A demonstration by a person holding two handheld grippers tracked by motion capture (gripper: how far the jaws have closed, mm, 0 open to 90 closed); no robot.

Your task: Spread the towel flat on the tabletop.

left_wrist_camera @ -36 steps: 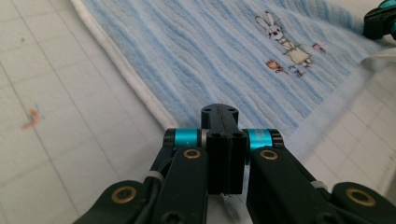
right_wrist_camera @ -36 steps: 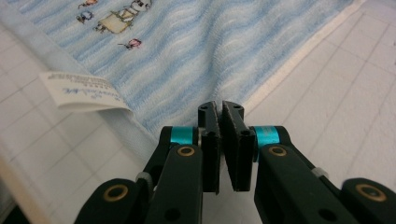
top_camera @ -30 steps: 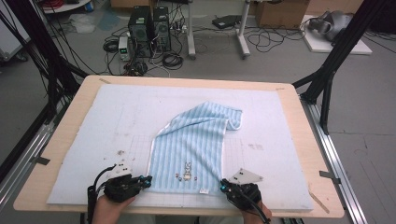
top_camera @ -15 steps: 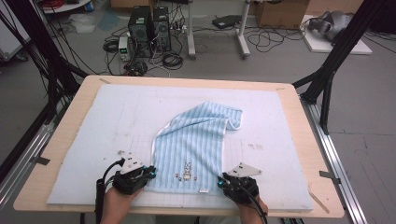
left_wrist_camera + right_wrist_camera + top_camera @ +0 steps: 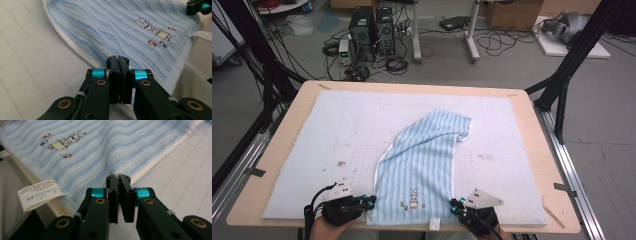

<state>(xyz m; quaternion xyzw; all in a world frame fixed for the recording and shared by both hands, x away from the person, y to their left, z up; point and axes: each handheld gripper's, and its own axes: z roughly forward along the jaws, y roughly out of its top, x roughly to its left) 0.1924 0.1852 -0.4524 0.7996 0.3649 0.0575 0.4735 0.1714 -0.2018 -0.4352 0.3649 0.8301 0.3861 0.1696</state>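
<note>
Towel axis: we see the light-blue striped terry towel [image 5: 422,160] running 6 to 1 o'clock on the table [image 5: 532,150].
Left hand-held gripper [image 5: 371,201]: clenched, empty, touching its near-left corner.
Right hand-held gripper [image 5: 454,205]: clenched, empty, at its near-right corner.

I find the surface [image 5: 532,150] open across its 9 o'clock half and along the 12 o'clock edge; a gripper could pass there freely. The one obstruction is the striped towel [image 5: 424,155], spread from centre to the 6 o'clock edge, its far corner folded over. The left gripper [image 5: 371,202] and right gripper [image 5: 454,206], jaws together, flank its near corners, leaving little room between.
</note>
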